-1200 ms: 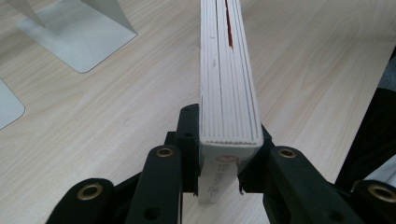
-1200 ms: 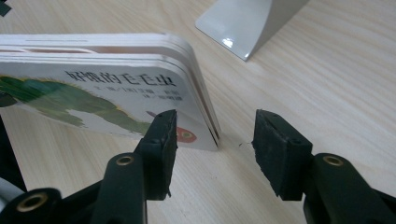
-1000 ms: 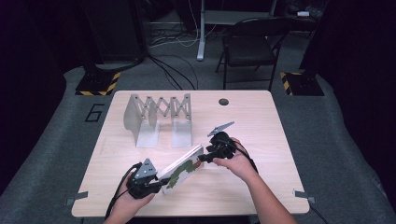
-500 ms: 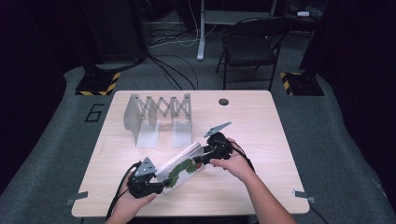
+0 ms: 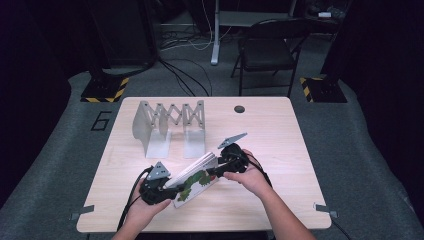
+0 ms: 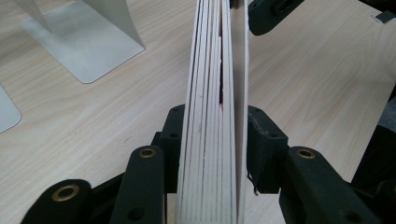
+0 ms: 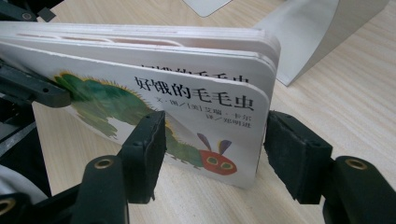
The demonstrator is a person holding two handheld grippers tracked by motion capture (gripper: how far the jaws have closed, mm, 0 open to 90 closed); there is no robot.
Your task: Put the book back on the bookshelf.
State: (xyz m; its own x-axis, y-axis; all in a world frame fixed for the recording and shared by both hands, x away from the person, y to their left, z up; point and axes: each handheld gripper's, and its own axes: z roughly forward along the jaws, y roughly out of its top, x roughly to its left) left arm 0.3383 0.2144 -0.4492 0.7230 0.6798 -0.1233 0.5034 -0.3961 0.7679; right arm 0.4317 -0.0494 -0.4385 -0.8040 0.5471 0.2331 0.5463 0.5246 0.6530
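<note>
- The thick white cardboard picture book (image 5: 195, 176) with a green caterpillar on its cover is held tilted just above the pale wooden surface (image 5: 280, 130), near the grey metal expanding book rack (image 5: 167, 125).
- The left gripper (image 6: 215, 154) has its fingers clamped across the page block, having just been closing.
- The right gripper (image 7: 210, 154) holds its fingers narrow around the cover's corner; a gap shows at one finger (image 7: 296, 158), so the book could sag or twist.
</note>
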